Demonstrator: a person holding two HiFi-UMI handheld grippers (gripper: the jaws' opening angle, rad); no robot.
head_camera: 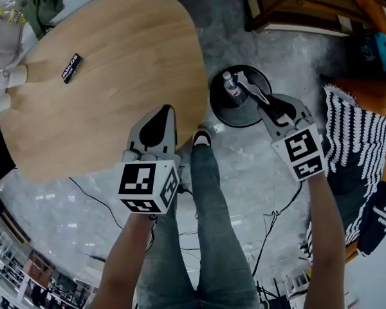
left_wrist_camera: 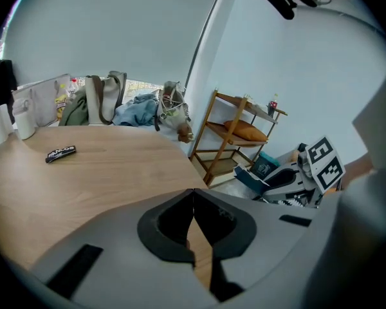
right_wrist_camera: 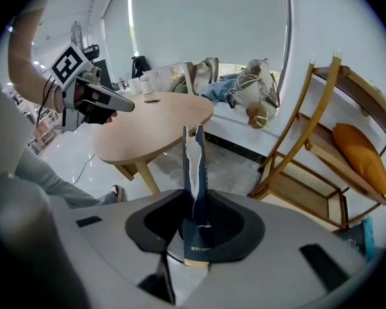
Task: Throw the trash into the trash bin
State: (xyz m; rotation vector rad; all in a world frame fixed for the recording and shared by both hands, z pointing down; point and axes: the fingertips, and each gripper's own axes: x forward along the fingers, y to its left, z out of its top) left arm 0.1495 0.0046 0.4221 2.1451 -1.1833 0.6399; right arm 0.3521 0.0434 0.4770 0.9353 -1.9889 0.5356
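My right gripper [head_camera: 257, 100] is shut on a torn dark blue wrapper [right_wrist_camera: 194, 166], which sticks up between its jaws. In the head view the wrapper [head_camera: 246, 81] hangs over the round black trash bin [head_camera: 220, 109] on the floor, and a plastic bottle [head_camera: 230, 85] lies in the bin. My left gripper [head_camera: 159, 126] is shut with nothing in it and sits over the near edge of the oval wooden table [head_camera: 116, 37]; its jaws meet in the left gripper view [left_wrist_camera: 193, 193]. A black wrapper [head_camera: 71, 67] lies on the table's far left part [left_wrist_camera: 60, 153].
A wooden shelf [right_wrist_camera: 334, 140] with an orange cushion [right_wrist_camera: 360, 154] stands past the bin. A black-and-white striped textile [head_camera: 357, 153] lies to the right. Bags [left_wrist_camera: 103, 105] and cups [left_wrist_camera: 13, 122] line the table's far side. Cables [head_camera: 270, 224] and the person's leg [head_camera: 209, 205] are below.
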